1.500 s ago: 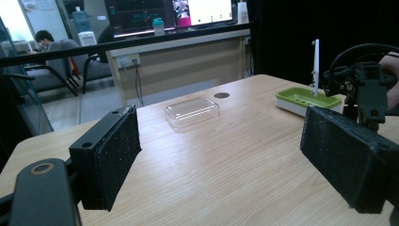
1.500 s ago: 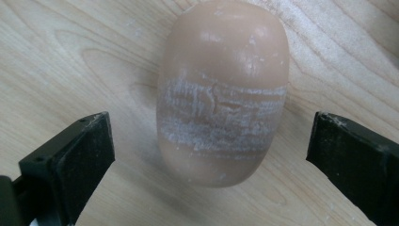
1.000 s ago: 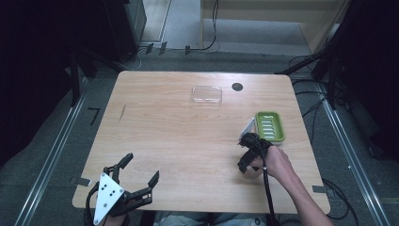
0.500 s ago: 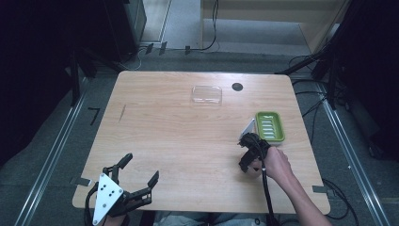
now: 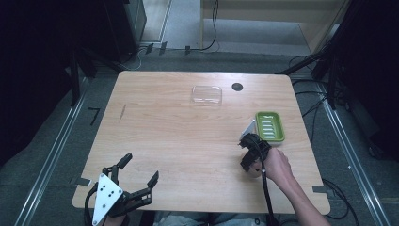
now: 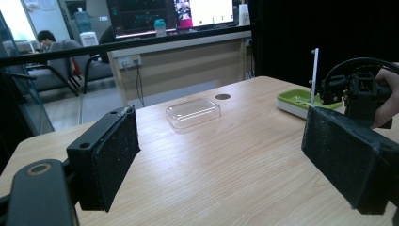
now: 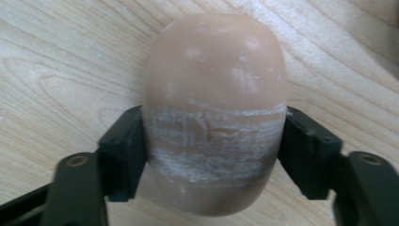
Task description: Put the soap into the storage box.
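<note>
At the lower left of the high view, the left gripper (image 5: 136,181) rests with its jaws spread wide, nothing between them. At lower right, the right gripper (image 5: 249,162) has just closed its jaws on the tan soap bar (image 7: 215,110), clamping both sides against the wooden table (image 5: 179,136), near the green soap dish (image 5: 270,126).

Your table (image 5: 179,141) lay bare through the middle. A clear lid (image 5: 206,94) sat at twelve o'clock, and a green tray (image 5: 270,126) blocked three o'clock.
</note>
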